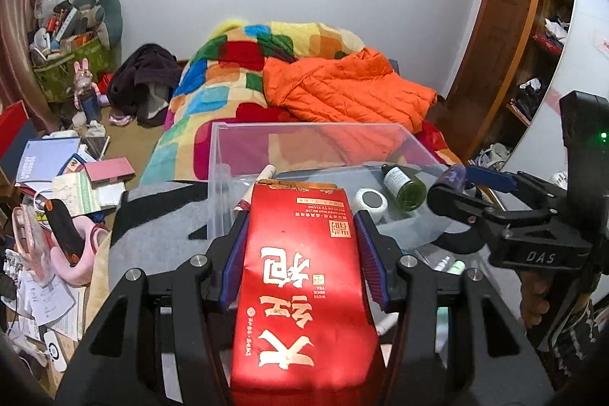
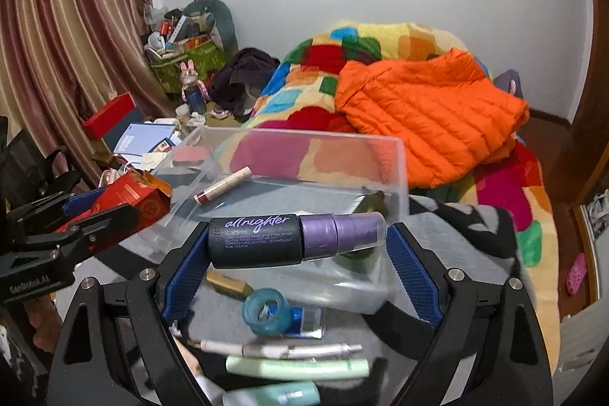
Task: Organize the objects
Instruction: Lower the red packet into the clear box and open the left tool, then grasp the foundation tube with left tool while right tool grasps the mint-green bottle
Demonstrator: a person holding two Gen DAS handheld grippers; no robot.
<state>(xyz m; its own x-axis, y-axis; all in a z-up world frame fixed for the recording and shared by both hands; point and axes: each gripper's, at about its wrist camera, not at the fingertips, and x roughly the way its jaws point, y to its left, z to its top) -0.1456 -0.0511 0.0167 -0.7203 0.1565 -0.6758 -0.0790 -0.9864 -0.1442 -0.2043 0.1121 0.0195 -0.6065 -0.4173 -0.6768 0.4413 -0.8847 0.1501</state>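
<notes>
My left gripper (image 1: 300, 227) is shut on a red tea box (image 1: 304, 276) with gold characters, held at the near edge of a clear plastic bin (image 1: 228, 155). The bin holds a green bottle (image 1: 403, 183), a white round jar (image 1: 371, 200) and a pink tube (image 2: 222, 187). My right gripper (image 2: 297, 246) is shut on a black and purple setting spray bottle (image 2: 293, 240), held crosswise over the bin's near side. The right gripper also shows in the left wrist view (image 1: 456, 185), and the left gripper with the red box (image 2: 129, 200) shows in the right wrist view.
Below the right gripper lie a blue-capped bottle (image 2: 281, 316), a white tube (image 2: 281, 351) and a pale green tube (image 2: 297, 368) on a grey and black cloth (image 1: 160, 215). A colourful blanket (image 1: 228, 78) and orange jacket (image 1: 342, 86) lie behind. Clutter covers the floor at left (image 1: 57, 177).
</notes>
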